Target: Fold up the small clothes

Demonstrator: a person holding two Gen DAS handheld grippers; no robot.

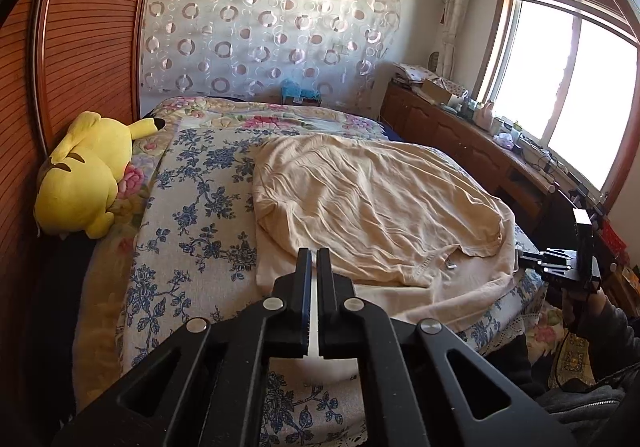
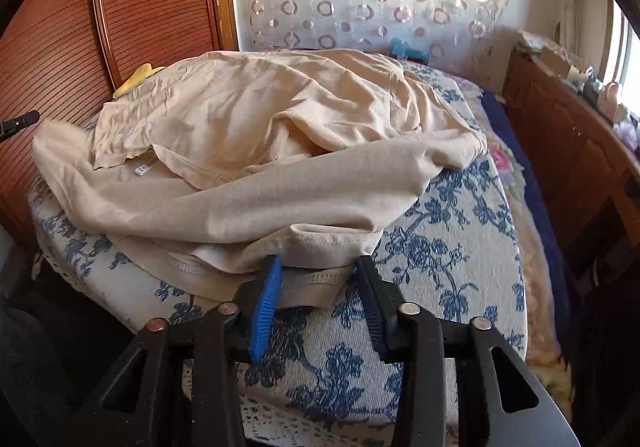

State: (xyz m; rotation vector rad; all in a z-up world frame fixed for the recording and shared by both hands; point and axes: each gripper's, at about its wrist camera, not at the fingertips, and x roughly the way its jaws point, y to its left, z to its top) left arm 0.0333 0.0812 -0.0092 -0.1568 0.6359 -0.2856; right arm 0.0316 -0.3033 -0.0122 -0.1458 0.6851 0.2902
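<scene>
A cream garment (image 1: 380, 199) lies crumpled on the blue-flowered bed cover (image 1: 192, 207), with a small white label (image 1: 450, 265) showing near its front. My left gripper (image 1: 314, 251) is shut at the garment's near left edge, and a strip of cream cloth shows between its fingers. In the right wrist view the same garment (image 2: 280, 127) is bunched up, its stitched hem nearest me. My right gripper (image 2: 318, 261) stands open, blue pads apart, with that hem lying between them. A hand holds the right gripper (image 1: 524, 259) at the bed's right edge.
A yellow plush toy (image 1: 84, 175) rests against the wooden wardrobe door (image 1: 80, 47) on the bed's left. A cluttered wooden dresser (image 1: 460, 135) runs along the right under a bright window (image 1: 580, 87). The bed cover's lace edge (image 2: 280, 419) is nearest me.
</scene>
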